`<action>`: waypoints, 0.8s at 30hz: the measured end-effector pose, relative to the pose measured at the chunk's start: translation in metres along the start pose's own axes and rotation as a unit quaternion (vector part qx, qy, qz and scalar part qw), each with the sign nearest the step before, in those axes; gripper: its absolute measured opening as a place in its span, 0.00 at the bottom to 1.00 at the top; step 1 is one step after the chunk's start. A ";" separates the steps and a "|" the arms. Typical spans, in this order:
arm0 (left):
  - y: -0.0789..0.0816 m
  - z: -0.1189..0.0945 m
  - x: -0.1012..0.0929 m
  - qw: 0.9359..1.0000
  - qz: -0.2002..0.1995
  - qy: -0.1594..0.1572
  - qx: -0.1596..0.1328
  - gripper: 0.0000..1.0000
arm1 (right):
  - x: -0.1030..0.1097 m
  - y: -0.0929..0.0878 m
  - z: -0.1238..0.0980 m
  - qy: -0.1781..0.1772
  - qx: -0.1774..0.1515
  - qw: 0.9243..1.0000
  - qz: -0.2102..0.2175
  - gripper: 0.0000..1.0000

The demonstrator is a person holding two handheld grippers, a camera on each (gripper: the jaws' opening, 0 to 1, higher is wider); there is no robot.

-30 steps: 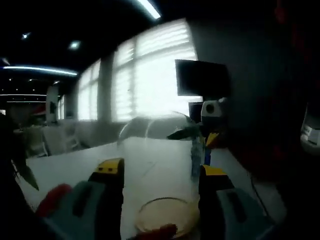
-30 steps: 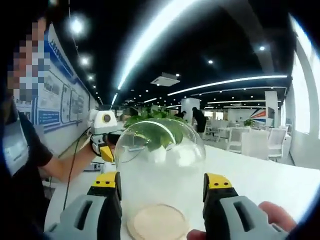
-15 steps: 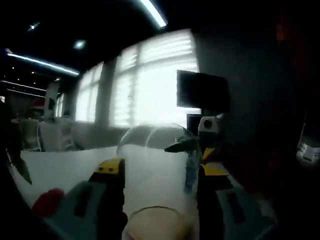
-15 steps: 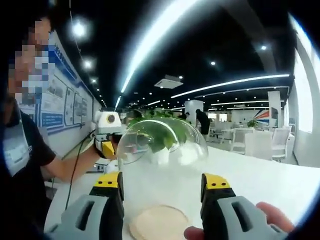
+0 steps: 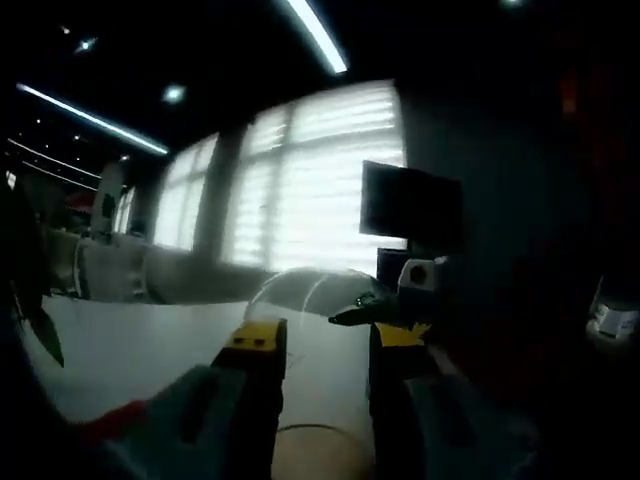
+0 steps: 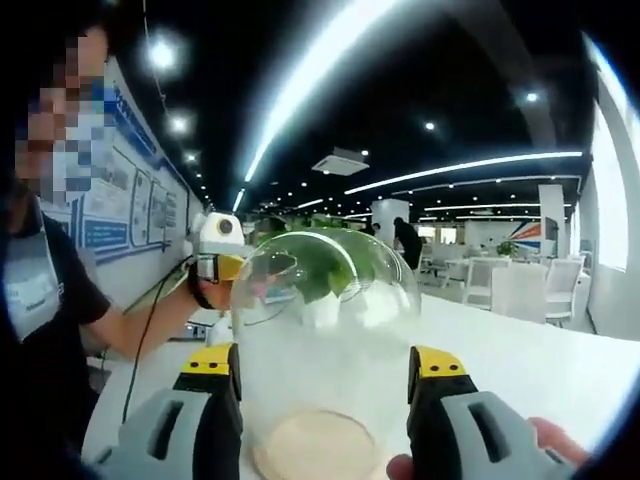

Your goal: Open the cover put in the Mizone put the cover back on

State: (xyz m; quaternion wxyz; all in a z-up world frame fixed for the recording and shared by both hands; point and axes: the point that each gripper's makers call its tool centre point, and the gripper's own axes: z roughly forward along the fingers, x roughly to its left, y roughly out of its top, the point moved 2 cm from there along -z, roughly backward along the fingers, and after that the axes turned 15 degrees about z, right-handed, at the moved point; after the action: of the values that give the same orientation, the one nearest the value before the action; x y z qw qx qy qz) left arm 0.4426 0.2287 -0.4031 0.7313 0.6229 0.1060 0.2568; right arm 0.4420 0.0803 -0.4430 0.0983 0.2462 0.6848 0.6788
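Clear glass dome cover [image 6: 325, 330] is sitting over a round pale wooden base [image 6: 315, 445] on the white desk [image 6: 520, 370], framed between the jaws of both tools, presumably for lifting. Going left to right, the left claw [image 5: 320, 345] is standing narrowed near the dome's rim [image 5: 310, 290]; whether it is pinching glass I cannot tell. The right claw [image 6: 325, 365] is spread wide, straddling the dome untouched. Open desk is stretching right; no Mizone bottle is identifiable.
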 end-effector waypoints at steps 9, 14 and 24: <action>-0.003 -0.002 0.002 1.000 0.005 0.001 0.004 0.22 | 0.000 0.000 0.002 -0.001 -0.007 1.000 -0.001 0.64; -0.023 -0.003 -0.001 0.999 -0.011 -0.025 0.040 0.34 | -0.003 -0.010 0.017 0.004 0.012 1.000 0.010 0.73; -0.043 -0.001 -0.003 0.994 0.038 -0.057 0.084 0.44 | -0.004 -0.015 0.023 0.010 0.027 1.000 0.006 0.76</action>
State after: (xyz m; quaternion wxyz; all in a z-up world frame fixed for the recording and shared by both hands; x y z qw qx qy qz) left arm 0.4501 0.2241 -0.4452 0.6710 0.6993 0.0621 0.2386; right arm 0.4536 0.0995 -0.4604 0.0806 0.2464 0.7025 0.6627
